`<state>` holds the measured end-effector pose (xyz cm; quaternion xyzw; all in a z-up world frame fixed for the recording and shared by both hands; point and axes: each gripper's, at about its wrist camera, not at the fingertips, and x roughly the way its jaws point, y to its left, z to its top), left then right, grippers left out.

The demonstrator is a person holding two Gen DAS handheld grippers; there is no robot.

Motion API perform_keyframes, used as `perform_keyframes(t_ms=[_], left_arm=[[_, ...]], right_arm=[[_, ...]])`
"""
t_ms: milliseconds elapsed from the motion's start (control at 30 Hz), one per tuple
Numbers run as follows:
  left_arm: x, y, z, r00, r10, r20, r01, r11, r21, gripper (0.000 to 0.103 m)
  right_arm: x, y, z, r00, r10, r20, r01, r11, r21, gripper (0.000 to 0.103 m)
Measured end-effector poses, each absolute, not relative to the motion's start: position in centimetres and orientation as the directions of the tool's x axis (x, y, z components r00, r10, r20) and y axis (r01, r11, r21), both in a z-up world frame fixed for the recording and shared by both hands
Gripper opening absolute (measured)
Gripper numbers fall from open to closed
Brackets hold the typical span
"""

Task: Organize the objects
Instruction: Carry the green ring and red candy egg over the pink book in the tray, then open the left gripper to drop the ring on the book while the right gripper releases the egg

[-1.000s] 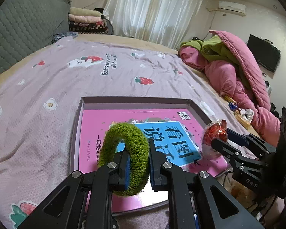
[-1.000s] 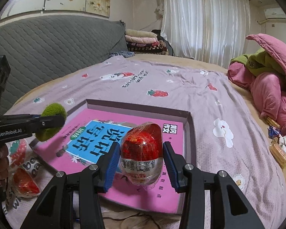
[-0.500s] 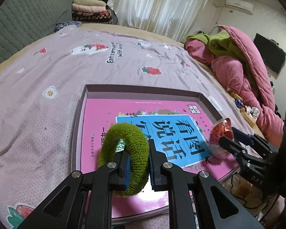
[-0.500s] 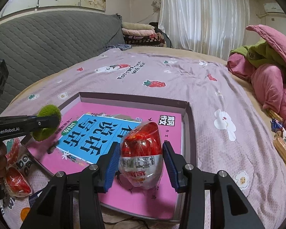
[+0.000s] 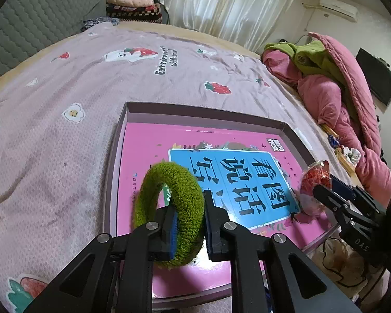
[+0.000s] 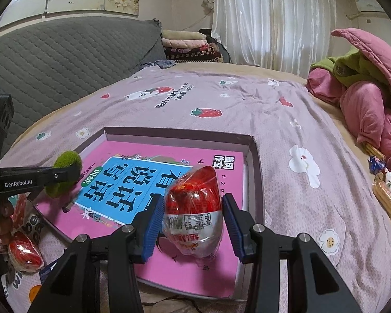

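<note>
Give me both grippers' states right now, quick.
Left gripper: shut on the green fuzzy ring.
Right gripper: shut on the red wrapped snack.

Each view is taken from a fisheye camera set behind a pair of fingers, looking forward and downward along them over the bed [image 5: 65, 99]. The left view is aimed across the tray [image 5: 195, 109] from its near left side, close above it; the right gripper [image 5: 323, 195] is caught at its right edge. The right view is aimed over the tray's [image 6: 174, 133] near right part, with the left gripper [image 6: 67, 174] seen at its left. Tray, book [image 5: 232, 182], curtains [image 6: 273, 20] and pink quilt [image 6: 365, 99] are shared by both
</note>
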<state>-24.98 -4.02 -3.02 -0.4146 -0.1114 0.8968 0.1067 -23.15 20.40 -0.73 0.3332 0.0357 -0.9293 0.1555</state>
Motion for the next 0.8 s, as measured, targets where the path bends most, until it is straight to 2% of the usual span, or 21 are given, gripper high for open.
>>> perform_keyframes(t_ms=[233, 567, 700, 800], left_arm=[[-25.1, -4.2, -3.1, -0.610, 0.313, -0.728, -0.099, -0.941, -0.322, 0.018], [-25.4, -4.8, -3.7, -0.590, 0.290, -0.754, -0.067, -0.948, -0.312, 0.027], [-25.3, -4.6, -3.5, -0.586, 0.295, -0.754, -0.075, -0.947, -0.313, 0.041], [-25.2, -4.5, -3.4, -0.582, 0.291, -0.759, -0.077, -0.949, -0.305, 0.045]], right_arm=[[-23.3, 21.2, -0.7, -0.722, -0.271, -0.636, 0.295, -0.953, 0.071, 0.047], [-23.4, 21.7, -0.9, -0.711, -0.265, -0.651, 0.275, -0.957, 0.089, 0.049], [-23.3, 21.8, -0.9, -0.709, -0.263, -0.654, 0.271, -0.958, 0.091, 0.050], [-23.4, 21.8, -1.1, -0.702, -0.258, -0.664, 0.266, -0.959, 0.092, 0.051]])
